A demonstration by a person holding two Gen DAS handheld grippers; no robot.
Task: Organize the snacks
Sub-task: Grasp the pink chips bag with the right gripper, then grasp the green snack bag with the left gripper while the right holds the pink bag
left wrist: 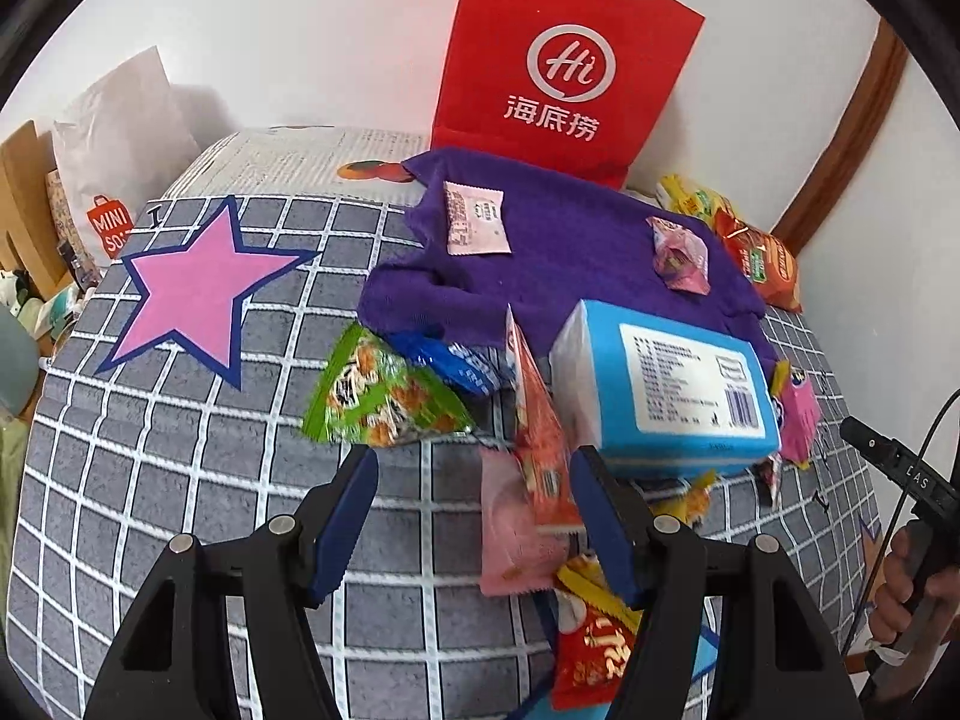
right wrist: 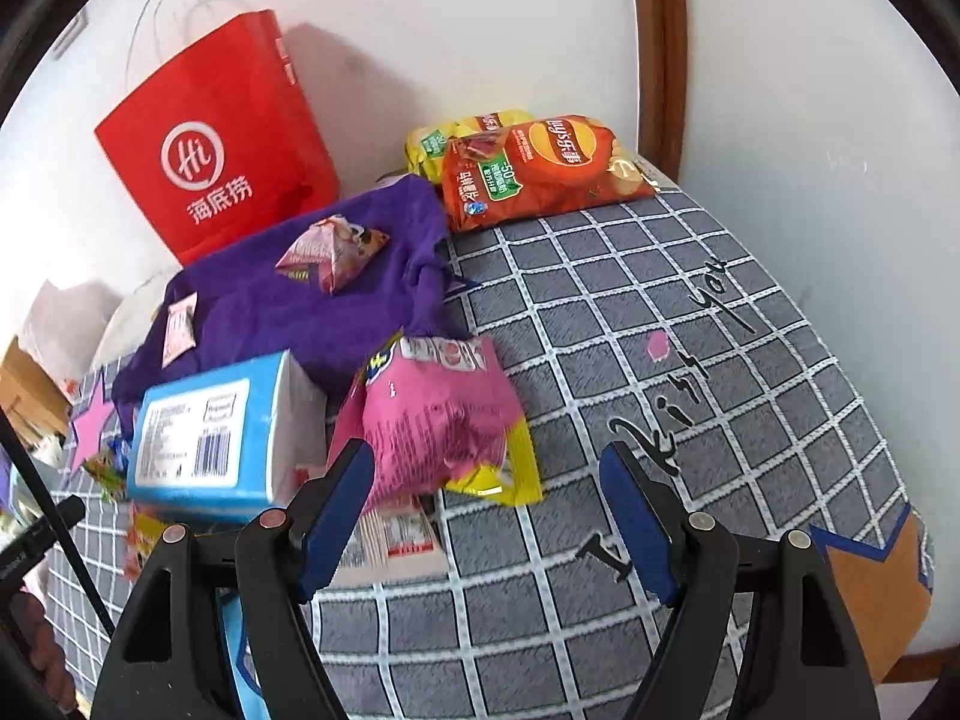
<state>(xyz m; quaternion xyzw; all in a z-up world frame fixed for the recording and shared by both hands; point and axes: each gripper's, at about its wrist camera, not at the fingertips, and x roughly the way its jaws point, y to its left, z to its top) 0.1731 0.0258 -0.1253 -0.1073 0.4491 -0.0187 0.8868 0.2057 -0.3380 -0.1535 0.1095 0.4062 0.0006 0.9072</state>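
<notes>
Snack packets lie on a grey checked cloth [left wrist: 180,480]. My left gripper [left wrist: 474,468] is open, low over the cloth; a pink packet [left wrist: 510,528] and a red-orange pyramid packet [left wrist: 537,432] lie between its fingers. A green packet [left wrist: 384,396] and a blue box [left wrist: 666,390] lie just beyond. My right gripper [right wrist: 486,468] is open; a pink chip bag [right wrist: 438,420] sits by its left finger [right wrist: 336,510]. The blue box [right wrist: 210,432] lies to its left. An orange chip bag [right wrist: 540,168] and a yellow bag [right wrist: 462,132] lie at the far edge.
A red paper bag [left wrist: 558,60] stands against the wall behind a purple cloth [left wrist: 570,252] that bears two small packets [left wrist: 477,219]. A white shopping bag [left wrist: 114,162] stands at far left. A wooden frame [right wrist: 657,30] runs up the wall.
</notes>
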